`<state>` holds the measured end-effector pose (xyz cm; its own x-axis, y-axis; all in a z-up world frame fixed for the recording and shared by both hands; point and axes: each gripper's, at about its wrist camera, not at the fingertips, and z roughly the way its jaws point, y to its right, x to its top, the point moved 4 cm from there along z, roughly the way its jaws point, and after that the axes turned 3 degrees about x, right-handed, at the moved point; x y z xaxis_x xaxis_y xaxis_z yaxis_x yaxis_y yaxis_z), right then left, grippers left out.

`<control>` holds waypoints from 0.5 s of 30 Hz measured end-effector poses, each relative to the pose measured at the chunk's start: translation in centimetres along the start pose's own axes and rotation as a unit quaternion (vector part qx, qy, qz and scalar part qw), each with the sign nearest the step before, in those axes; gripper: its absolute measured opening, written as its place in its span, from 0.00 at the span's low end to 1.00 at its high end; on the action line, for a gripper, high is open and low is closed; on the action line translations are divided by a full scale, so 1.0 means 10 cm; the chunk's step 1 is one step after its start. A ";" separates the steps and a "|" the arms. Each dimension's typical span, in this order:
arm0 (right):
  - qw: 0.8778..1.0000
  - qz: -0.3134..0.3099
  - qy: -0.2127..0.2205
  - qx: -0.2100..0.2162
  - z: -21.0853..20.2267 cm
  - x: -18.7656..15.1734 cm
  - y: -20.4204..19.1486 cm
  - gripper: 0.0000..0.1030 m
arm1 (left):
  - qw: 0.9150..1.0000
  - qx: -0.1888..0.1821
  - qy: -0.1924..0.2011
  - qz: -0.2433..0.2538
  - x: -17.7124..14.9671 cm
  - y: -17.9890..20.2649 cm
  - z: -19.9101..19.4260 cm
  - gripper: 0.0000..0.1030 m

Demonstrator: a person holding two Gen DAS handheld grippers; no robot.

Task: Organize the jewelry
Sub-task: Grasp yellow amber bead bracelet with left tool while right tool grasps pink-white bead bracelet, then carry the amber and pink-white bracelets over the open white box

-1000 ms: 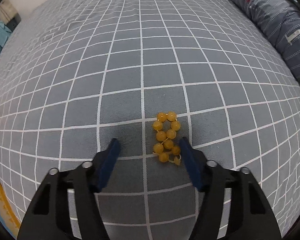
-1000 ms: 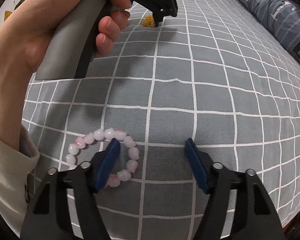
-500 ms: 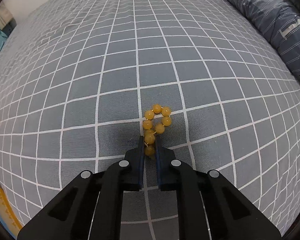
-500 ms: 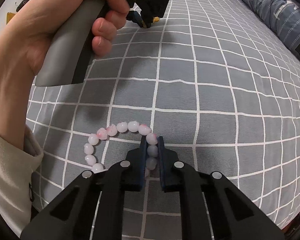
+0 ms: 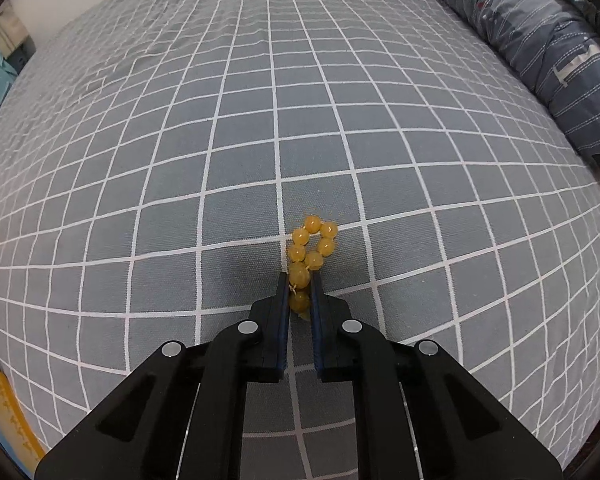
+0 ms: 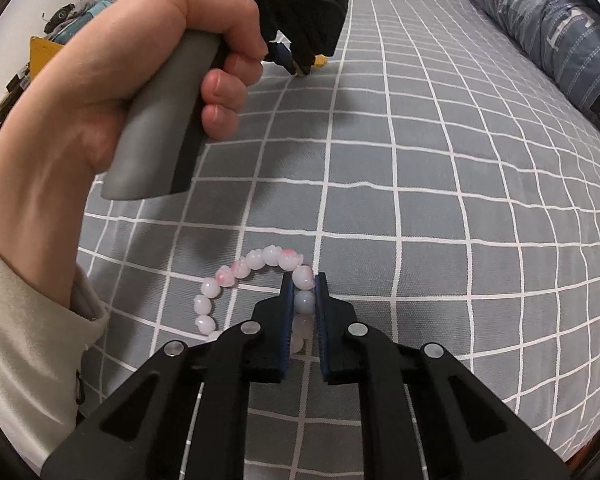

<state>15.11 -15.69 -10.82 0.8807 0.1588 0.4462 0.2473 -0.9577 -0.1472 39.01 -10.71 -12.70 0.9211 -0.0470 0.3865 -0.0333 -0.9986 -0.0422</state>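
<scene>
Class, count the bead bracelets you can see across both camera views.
2: a yellow bracelet pinched in the left tool, and a pink bracelet pinched in the right tool.

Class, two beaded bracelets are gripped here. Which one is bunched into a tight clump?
The yellow round-bead bracelet in the left gripper; the pink-and-white bead bracelet forms an open arc.

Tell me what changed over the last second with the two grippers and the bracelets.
Both grippers closed: the left gripper went from open beside the yellow bracelet to shut on it, and the right gripper shut on the pink bracelet. Both bracelets bunched slightly toward the fingers. The grid bedsheet and pillow stayed as they were.
</scene>
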 end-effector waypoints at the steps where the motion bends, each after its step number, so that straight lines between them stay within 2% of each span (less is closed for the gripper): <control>1: 1.000 0.000 0.003 -0.001 -0.02 0.01 -0.01 0.09 | 1.000 -0.001 0.001 -0.001 -0.01 -0.01 -0.02 0.09; 15: 0.999 0.005 0.050 -0.012 -0.31 0.11 -0.04 0.09 | 1.000 -0.015 0.024 -0.008 -0.07 -0.18 -0.37 0.09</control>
<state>14.74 -15.83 -7.51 0.8385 0.1257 0.5301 0.2274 -0.9650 -0.1309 36.97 -8.98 -9.45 0.9016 -0.0325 0.4314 -0.0316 -0.9995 -0.0093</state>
